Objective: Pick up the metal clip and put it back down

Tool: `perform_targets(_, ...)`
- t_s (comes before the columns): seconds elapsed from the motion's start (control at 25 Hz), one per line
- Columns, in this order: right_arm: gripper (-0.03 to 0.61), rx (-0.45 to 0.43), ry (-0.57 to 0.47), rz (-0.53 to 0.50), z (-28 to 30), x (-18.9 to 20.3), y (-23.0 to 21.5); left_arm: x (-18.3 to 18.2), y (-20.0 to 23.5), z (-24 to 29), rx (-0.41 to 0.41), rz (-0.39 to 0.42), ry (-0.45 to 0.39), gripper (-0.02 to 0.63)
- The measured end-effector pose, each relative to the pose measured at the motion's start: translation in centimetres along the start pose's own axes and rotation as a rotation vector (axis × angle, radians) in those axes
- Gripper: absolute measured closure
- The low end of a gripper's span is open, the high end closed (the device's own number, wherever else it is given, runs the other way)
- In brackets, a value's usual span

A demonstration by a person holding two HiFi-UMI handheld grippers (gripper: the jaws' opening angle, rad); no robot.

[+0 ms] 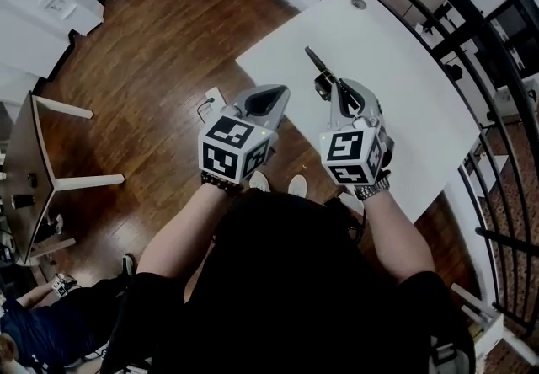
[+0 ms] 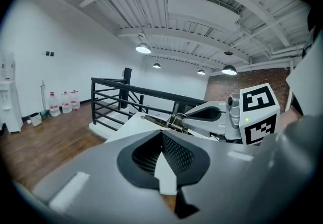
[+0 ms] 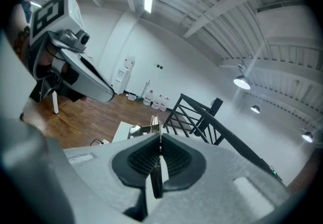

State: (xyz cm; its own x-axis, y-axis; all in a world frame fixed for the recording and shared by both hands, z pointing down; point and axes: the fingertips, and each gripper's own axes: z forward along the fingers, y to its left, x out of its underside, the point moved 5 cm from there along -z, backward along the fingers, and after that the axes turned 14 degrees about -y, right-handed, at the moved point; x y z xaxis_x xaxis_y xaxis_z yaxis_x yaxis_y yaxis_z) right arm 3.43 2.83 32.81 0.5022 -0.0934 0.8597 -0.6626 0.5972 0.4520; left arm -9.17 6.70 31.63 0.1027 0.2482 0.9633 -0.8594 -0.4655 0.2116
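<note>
firmly, right gripper (image 1: 331, 84) clamps the metal clip (image 1: 317, 61); left gripper (image 1: 274, 96) is closed, empty.

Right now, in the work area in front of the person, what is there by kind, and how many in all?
Grippers: 2 (left gripper, shut and empty; right gripper, shut on the clip)
Metal clip: 1
White table: 1
Total: 4

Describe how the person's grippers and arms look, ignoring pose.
The left gripper and right gripper are grey shells with black ribbed pads, each carrying a white cube of black square markers. The person wears a black short-sleeved shirt and wrist bands.
</note>
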Motion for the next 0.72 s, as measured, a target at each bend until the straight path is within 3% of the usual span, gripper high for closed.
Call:
perform_targets(0.28, 0.577, -0.034, -0.016, -0.019, 3.2, -1.4, 1.6, -0.3, 4.2, -1.2, -0.058, -0.02, -0.022, 0.598)
perform_targets(0.72, 0.577, 0.082, 0.052, -0.013, 11.5, -6.4, 5.6, -3.4, 16.2, -2.3, 0.057, -0.009, -0.024, 0.598)
